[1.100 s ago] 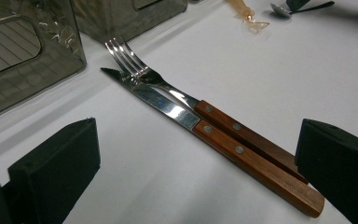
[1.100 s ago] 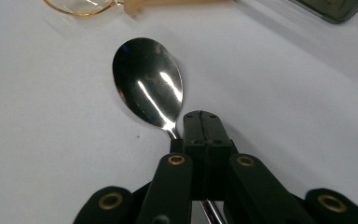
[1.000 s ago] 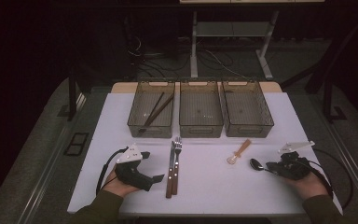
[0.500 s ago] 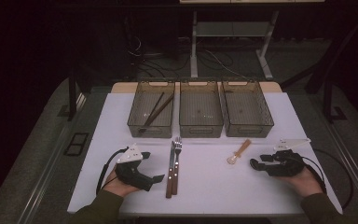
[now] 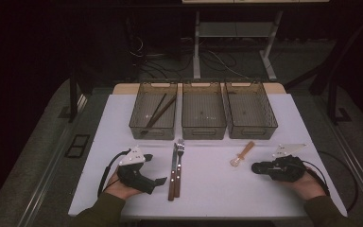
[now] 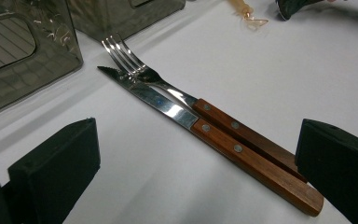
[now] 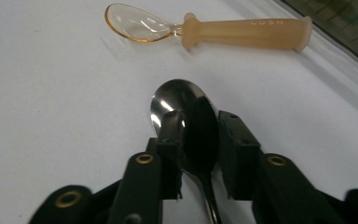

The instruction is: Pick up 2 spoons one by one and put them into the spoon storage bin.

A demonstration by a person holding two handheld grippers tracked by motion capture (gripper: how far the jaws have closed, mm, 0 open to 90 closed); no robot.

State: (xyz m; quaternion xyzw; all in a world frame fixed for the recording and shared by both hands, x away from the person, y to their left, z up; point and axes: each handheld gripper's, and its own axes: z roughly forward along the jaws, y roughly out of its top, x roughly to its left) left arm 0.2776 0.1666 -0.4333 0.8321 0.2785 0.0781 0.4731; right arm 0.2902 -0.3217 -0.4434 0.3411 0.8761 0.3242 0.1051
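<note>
right tongs (image 7: pixel 196 140) just closing round the polished steel spoon (image 7: pixel 182 105) lying on the white table (image 7: pixel 51 116), pads at the bowl's neck | slick, stiff, light – grip flat sides | left tongs (image 6: pixel 196 158) apart, idle

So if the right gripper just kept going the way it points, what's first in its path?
Probably the amber plastic spoon, which lies crosswise just past the metal spoon between the right gripper jaws; depth is hard to judge.
</note>
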